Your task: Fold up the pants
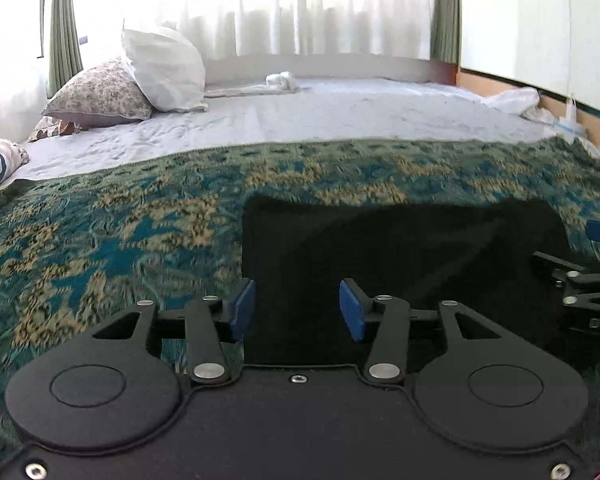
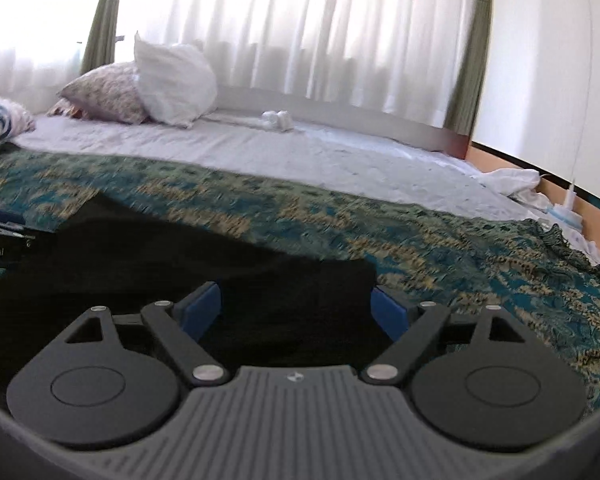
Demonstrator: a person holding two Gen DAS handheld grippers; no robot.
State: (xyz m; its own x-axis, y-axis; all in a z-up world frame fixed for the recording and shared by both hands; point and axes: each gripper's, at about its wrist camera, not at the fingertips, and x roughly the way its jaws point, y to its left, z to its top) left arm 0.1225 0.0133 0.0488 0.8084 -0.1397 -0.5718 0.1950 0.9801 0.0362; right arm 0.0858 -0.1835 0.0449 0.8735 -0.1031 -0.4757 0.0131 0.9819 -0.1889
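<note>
The black pants (image 1: 400,264) lie folded into a flat rectangle on a teal and tan patterned blanket (image 1: 100,240). My left gripper (image 1: 298,310) hovers over the pants' near left part, open, with nothing pinched between its blue pads (image 1: 242,308). In the right wrist view the pants (image 2: 180,256) stretch to the left. My right gripper (image 2: 296,310) stands wide open over their right end, its blue pads (image 2: 388,312) clear of the cloth. Part of the right gripper's black frame (image 1: 584,292) shows at the left wrist view's right edge.
The blanket covers the near part of a bed with a white sheet (image 1: 340,112). A floral pillow (image 1: 100,96) and a white pillow (image 1: 164,68) sit at the far left. A small white bundle (image 1: 282,80) lies by the curtains. Crumpled white cloth (image 2: 516,184) lies by the right wall.
</note>
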